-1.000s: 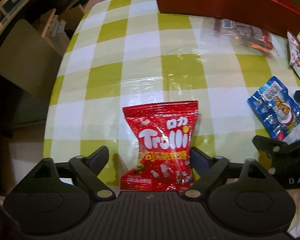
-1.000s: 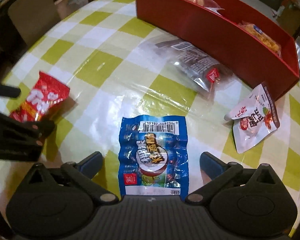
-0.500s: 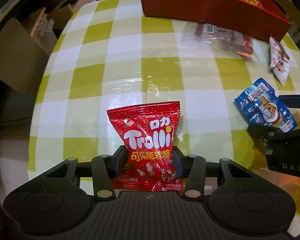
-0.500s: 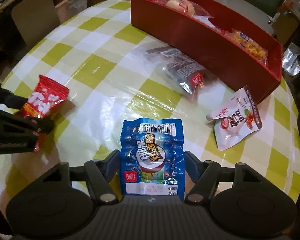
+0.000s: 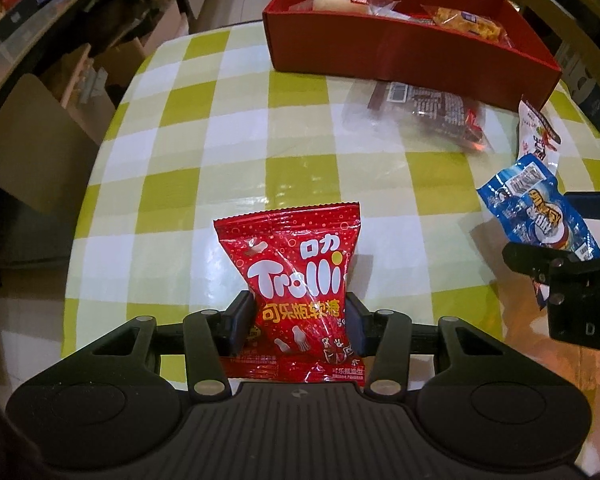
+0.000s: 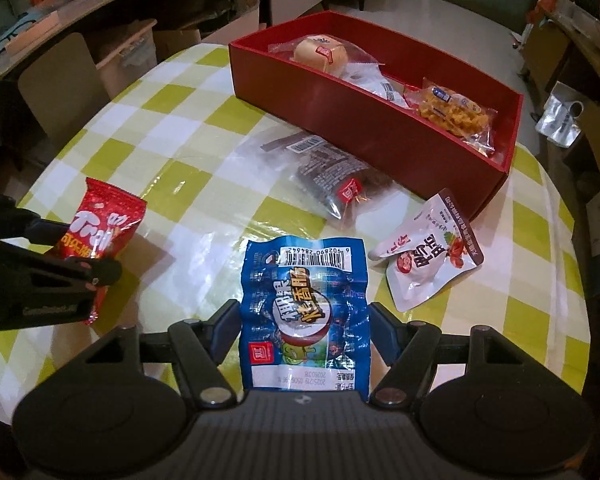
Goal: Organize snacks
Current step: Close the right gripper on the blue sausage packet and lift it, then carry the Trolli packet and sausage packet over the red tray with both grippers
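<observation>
- Red Trolli gummy bag (image 5: 296, 280) pinched at its lower half between left gripper (image 5: 296, 320) fingers, pads pressed into both sides; top of bag upright above the checked surface (image 5: 236, 128), shadow beneath.
- Same bag visible at left edge of right wrist view (image 6: 100, 236), clamped in the left gripper's black fingers (image 6: 96, 274).
- Blue sausage packet (image 6: 304, 312) held between right gripper (image 6: 304, 320) fingers, pads squeezing its sides, barcode end pointing away from the camera.
- Same blue packet seen at right edge of left wrist view (image 5: 540, 216), gripped by the right gripper (image 5: 536, 264).
- Jaws of both grippers just narrowed from wide, each now clamped on its packet.
- White pouch with red print (image 6: 428, 264) flat on surface, just right of blue packet, near corner of red box.
- Clear pack of dark snack (image 6: 328, 176) lying on surface just in front of the box's near wall.
- Red rectangular box (image 6: 364, 120) at far side of surface, open top.
- Inside box: wrapped round bun (image 6: 320, 54) at left end, bag of yellow crunchy snack (image 6: 452, 112) toward right end, another clear-wrapped item between them, not identifiable.
- Green-and-white check cloth under shiny clear cover.
- Cardboard boxes and shelving in dim background beyond surface edge.
</observation>
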The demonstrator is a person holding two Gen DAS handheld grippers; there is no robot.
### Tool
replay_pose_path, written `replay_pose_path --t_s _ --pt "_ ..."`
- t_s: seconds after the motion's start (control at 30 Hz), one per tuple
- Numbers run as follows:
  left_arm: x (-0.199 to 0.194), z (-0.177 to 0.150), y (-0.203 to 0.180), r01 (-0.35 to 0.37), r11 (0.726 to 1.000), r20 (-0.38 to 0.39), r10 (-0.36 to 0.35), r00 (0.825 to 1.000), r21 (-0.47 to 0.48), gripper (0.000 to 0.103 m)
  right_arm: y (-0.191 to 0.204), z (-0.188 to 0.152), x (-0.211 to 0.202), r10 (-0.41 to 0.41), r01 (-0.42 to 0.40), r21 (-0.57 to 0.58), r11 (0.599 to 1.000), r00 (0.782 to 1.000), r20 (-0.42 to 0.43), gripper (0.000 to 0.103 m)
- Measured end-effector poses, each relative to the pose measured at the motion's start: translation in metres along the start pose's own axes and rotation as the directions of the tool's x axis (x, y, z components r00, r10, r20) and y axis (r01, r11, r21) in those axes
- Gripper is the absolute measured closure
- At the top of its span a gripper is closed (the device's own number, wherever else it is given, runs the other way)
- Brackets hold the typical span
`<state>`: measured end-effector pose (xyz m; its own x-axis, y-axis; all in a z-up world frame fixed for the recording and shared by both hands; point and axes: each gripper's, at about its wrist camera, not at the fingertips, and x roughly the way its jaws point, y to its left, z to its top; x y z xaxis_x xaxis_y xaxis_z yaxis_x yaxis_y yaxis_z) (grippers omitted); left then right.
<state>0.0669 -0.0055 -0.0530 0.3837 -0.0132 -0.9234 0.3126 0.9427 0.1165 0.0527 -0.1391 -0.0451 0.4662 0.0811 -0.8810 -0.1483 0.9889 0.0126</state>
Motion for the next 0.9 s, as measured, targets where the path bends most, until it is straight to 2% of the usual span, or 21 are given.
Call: replay_pose_path --t_s 0.43,0.9 --pt "-0.012 0.020 -0.020 0.004 1.000 0.052 -0.004 0.999 0.005 0.048 -0.024 0.005 -0.020 -0.009 0.004 0.064 0.998 0.997 0.073 0.029" --pt "-0.010 0.038 -0.039 -0.011 1.000 0.073 0.010 0.997 0.020 0.048 -0.044 0.006 -0.024 -0.030 0.022 0.093 0.995 0.996 0.087 0.029"
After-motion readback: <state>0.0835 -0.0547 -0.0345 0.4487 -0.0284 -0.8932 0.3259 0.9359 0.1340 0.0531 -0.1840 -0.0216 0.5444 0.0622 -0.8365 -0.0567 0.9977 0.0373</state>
